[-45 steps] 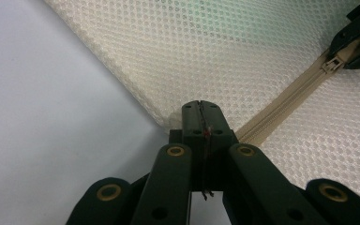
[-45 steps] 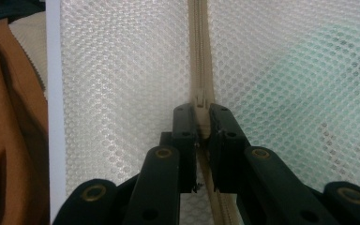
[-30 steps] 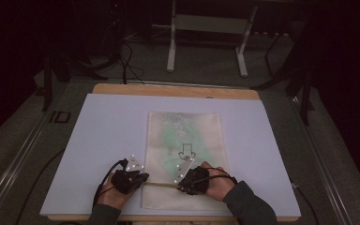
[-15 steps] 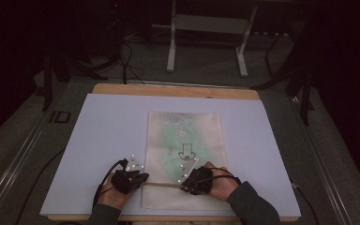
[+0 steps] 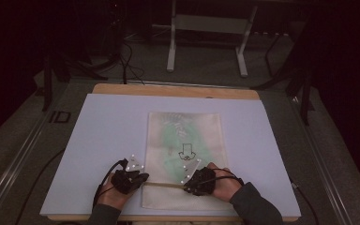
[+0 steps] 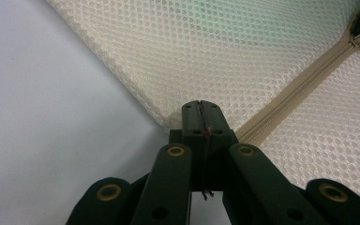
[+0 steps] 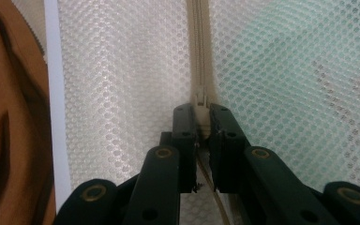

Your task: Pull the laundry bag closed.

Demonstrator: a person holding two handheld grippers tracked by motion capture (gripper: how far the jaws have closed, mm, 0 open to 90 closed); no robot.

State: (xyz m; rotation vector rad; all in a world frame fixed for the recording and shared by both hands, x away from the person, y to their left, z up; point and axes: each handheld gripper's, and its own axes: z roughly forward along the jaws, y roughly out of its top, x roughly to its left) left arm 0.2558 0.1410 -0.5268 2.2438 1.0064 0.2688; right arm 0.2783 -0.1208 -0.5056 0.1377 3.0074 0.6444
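Note:
A cream mesh bag (image 5: 187,136) with green contents lies flat on the white board (image 5: 108,126). A beige zipper (image 5: 164,185) runs across its near end. My left gripper (image 5: 143,180) sits at the bag's left edge, where the zipper ends. In the left gripper view its jaws (image 6: 200,110) are pressed together on the mesh bag's (image 6: 243,61) edge beside the zipper (image 6: 300,79). My right gripper (image 5: 187,186) is farther right along the zipper. In the right gripper view it (image 7: 200,115) is shut on the zipper pull (image 7: 200,101), with the zipper (image 7: 197,47) running straight ahead.
The white board lies on a wooden table (image 5: 168,89) whose edge shows at the back. Beyond it a metal stand (image 5: 206,42) and cables (image 5: 122,61) are on the dark floor. A brown sleeve (image 7: 9,117) fills the left of the right gripper view.

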